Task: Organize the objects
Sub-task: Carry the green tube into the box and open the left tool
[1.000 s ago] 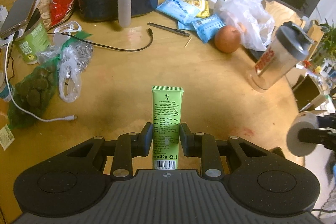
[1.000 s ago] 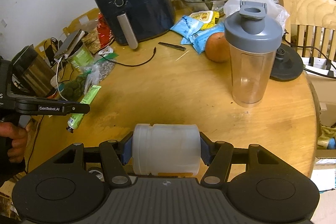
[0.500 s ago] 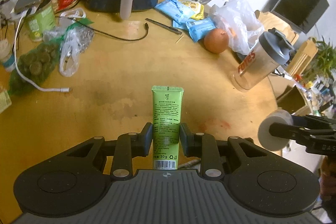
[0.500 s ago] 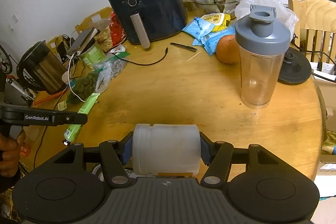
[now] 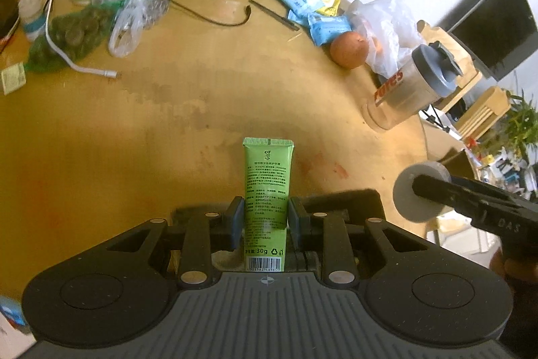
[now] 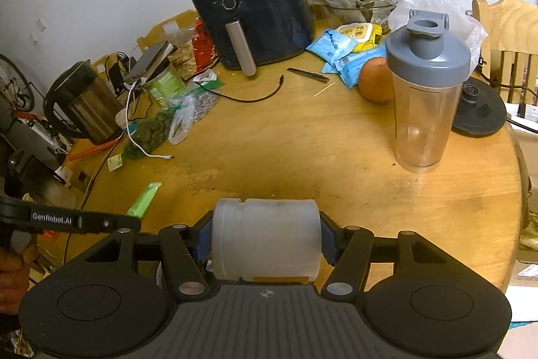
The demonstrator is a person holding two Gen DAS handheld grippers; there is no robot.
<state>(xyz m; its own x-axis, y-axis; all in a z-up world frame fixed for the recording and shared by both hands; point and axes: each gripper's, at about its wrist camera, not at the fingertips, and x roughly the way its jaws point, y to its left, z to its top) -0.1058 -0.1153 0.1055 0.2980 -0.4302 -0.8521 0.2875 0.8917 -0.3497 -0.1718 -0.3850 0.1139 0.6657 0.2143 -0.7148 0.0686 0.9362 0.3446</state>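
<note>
A green tube (image 5: 267,187) with printed text stands up between my left gripper's (image 5: 264,217) pads, which are shut on its lower half; it hangs above the wooden table (image 5: 168,123). The same green tube (image 6: 143,201) and left gripper (image 6: 131,222) show at the lower left of the right wrist view. My right gripper (image 6: 265,241) is shut on a frosted white plastic jar (image 6: 265,238) held sideways, over the table's near edge. That jar (image 5: 418,192) also shows at the right of the left wrist view.
A dark air fryer (image 6: 248,9) stands at the back, with snack packets (image 6: 336,46), an orange (image 6: 375,79) and a grey-lidded shaker bottle (image 6: 425,93) to its right. Bags, cables, a green can (image 6: 164,86) and a kettle (image 6: 84,103) crowd the left. A chair (image 6: 507,36) is at right.
The left gripper with the green tube has drawn back toward the near table edge and rolled, so the table clutter sits farther off and tilted. The right gripper with the jar has barely shifted.
</note>
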